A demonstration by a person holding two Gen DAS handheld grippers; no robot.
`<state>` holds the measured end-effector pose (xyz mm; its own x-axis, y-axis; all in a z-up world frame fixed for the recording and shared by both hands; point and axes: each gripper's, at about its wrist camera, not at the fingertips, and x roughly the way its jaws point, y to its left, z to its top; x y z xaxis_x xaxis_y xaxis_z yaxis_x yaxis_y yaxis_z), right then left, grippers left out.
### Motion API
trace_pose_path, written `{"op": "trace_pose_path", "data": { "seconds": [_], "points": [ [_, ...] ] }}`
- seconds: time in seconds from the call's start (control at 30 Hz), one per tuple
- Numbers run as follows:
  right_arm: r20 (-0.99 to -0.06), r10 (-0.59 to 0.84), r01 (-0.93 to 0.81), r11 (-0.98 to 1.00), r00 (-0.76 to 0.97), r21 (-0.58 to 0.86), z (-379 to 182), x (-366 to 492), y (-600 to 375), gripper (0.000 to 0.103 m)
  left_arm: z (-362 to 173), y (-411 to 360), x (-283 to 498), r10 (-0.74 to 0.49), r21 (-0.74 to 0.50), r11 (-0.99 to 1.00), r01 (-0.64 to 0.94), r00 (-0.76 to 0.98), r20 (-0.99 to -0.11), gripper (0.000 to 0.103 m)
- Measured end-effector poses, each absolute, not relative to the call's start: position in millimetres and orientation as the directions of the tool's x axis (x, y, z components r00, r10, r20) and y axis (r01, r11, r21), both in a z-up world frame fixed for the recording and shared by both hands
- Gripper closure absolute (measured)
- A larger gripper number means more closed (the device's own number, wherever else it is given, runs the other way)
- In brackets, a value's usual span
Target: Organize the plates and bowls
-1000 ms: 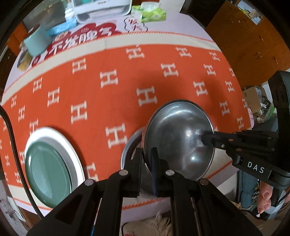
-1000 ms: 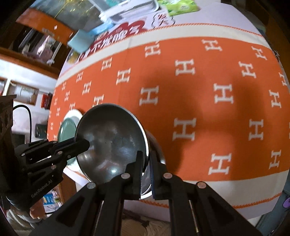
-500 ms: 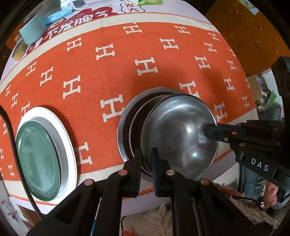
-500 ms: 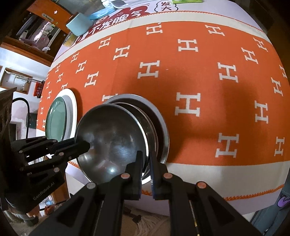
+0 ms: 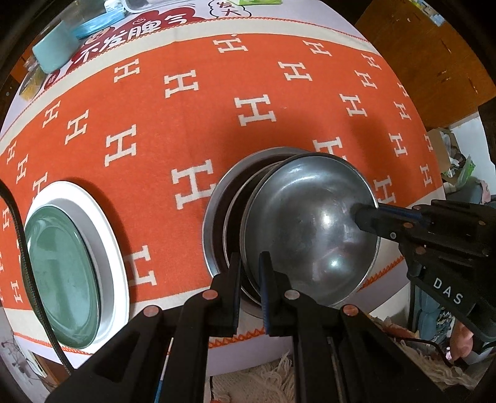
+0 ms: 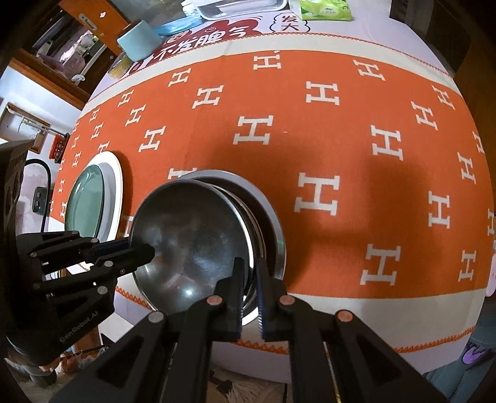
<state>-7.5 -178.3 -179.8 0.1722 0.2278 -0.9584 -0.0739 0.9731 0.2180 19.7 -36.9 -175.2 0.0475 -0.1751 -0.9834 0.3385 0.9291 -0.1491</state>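
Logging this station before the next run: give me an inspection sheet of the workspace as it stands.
Surface: orange H-pattern cloth covers the table.
Job's things: steel bowl tilted over nested steel bowls; green plate on white plate.
Clutter: blue cup, tissue pack at far edge.
Grippers: left gripper and right gripper each shut on the steel bowl's rim.
Cables: black cable at left.
Surroundings: wooden cabinet.

We hold both tools pointing steeply down. Our left tool point(image 5: 249, 272) pinches shut on a rim at the near side, and our right tool point(image 6: 250, 276) clamps the opposite edge likewise, fingers nearly together.
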Motion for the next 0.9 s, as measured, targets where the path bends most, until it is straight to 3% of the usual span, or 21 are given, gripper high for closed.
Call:
{"op": "trace_pose_path", "data": {
  "seconds": [0.07,0.23,0.37,0.53,0.67,0.73,0.9],
  "points": [
    [-0.962,0.211,-0.094,0.976,0.173,0.198,-179.3,-7.8,-174.9,0.095,-173.8,-35.7,19.6,-0.179,-0.152,0.93,0.336,0.05,-0.983,0.094],
    [-0.967,0.174,-0.126,0.98,0.186,0.152,-177.7,-9.2,-167.6,0.091,-167.6,-32.4,20.8,-0.163,-0.126,0.934,0.335,0.083,-0.983,0.074],
    [-0.97,0.117,-0.16,0.984,0.213,0.083,-175.5,-10.5,-162.6,0.089,-163.8,-27.5,23.1,-0.158,-0.118,0.937,0.328,0.099,-0.982,0.069],
    [-0.964,0.092,-0.198,0.979,0.248,0.043,-169.5,-14.1,-159.3,0.074,-157.4,-22.0,24.7,-0.175,-0.128,0.941,0.312,0.128,-0.976,0.043],
    [-0.952,0.107,-0.219,0.975,0.288,0.044,-161.3,-15.9,-158.4,0.062,-152.4,-22.8,26.1,-0.197,-0.142,0.936,0.321,0.144,-0.97,0.036],
    [-0.948,0.112,-0.224,0.974,0.298,0.044,-158.4,-16.1,-158.3,0.061,-150.1,-23.8,25.8,-0.206,-0.148,0.934,0.324,0.152,-0.967,0.031],
    [-0.939,0.15,-0.224,0.971,0.31,0.082,-152.2,-16.8,-161.8,0.061,-146.8,-24.6,25.8,-0.238,-0.175,0.929,0.326,0.164,-0.957,0.029]
  ]
}}
